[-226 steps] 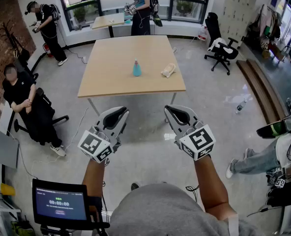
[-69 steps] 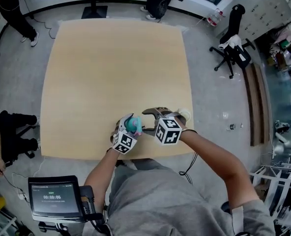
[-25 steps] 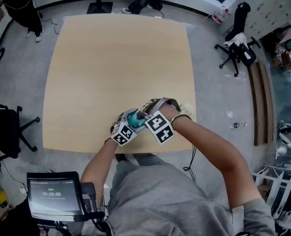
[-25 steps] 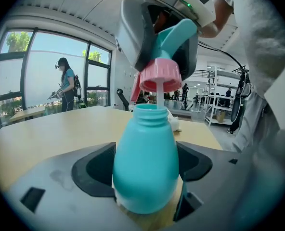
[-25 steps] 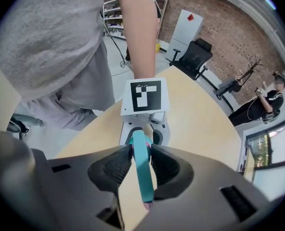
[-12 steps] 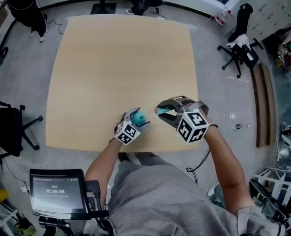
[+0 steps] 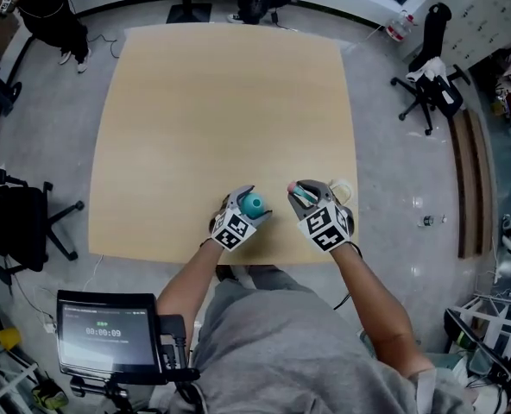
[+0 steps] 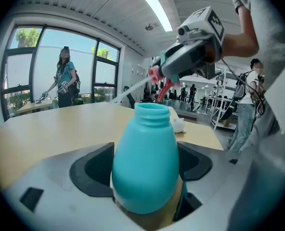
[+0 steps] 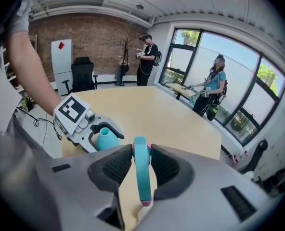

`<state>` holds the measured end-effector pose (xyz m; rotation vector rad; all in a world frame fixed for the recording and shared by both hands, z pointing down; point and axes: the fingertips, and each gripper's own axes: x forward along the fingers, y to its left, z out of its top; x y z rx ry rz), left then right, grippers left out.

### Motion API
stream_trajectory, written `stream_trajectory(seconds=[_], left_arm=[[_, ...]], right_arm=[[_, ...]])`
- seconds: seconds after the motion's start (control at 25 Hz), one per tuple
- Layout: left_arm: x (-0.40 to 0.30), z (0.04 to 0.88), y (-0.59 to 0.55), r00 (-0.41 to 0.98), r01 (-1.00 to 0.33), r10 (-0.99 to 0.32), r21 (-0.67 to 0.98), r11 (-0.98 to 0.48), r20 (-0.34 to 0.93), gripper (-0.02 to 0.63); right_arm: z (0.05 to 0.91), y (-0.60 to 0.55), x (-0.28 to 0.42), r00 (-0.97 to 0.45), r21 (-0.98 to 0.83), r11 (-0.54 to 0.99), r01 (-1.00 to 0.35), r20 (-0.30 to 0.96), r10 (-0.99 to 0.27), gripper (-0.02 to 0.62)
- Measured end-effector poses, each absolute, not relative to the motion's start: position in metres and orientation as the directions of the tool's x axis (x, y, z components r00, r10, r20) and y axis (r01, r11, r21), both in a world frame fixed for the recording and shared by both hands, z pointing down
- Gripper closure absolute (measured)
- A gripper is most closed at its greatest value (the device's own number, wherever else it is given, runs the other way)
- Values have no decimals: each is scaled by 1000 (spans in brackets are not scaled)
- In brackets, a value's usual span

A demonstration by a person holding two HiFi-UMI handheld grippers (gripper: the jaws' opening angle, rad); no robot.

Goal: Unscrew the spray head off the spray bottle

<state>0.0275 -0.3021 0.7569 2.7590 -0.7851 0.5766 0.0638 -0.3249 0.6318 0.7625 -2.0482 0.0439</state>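
Note:
The teal spray bottle (image 7: 254, 203) stands near the front edge of the wooden table (image 7: 221, 102), its threaded neck (image 8: 152, 113) bare and uncapped. My left gripper (image 7: 247, 202) is shut on the bottle's belly (image 8: 145, 167). The spray head (image 7: 301, 195), teal with a pink tip, is off the bottle and pinched between the pads of my right gripper (image 7: 302, 193), a short way to the bottle's right. In the right gripper view the spray head (image 9: 141, 170) stands upright in the jaws, with the bottle (image 9: 105, 138) beyond. A thin white dip tube (image 8: 130, 89) trails from the spray head.
A crumpled pale cloth (image 7: 340, 188) lies on the table just right of my right gripper. A screen on a stand (image 7: 104, 330) is at my lower left. Office chairs (image 7: 22, 222) (image 7: 428, 84) flank the table. People stand beyond the far edge (image 9: 147, 59).
A second ago my right gripper sat over the bottle's top. It has since drawn away to the right with the spray head in it. My left gripper has kept hold of the bottle.

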Motion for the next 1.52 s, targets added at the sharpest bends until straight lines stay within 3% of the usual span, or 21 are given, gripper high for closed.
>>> stream_trajectory(seconds=[0.32, 0.52, 0.84, 1.2, 1.52], left_arm=[[24, 733, -279, 802, -518, -424, 136, -845, 419, 208], [19, 714, -268, 828, -470, -367, 166, -867, 425, 160], [-2, 712, -264, 845, -436, -340, 164, -885, 413, 157], [-55, 678, -279, 849, -459, -391, 131, -879, 354, 158], [-126, 533, -265, 762, -644, -647, 137, -752, 28, 161]], right_arm=[[723, -283, 59, -288, 210, 828, -520, 869, -401, 468], [737, -271, 53, -326, 130, 845, -518, 884, -336, 468], [754, -262, 44, -424, -9, 834, -552, 864, -272, 468], [711, -300, 48, -526, -68, 747, -661, 752, -397, 468], [568, -282, 53, -623, -135, 634, -761, 421, -659, 475]])
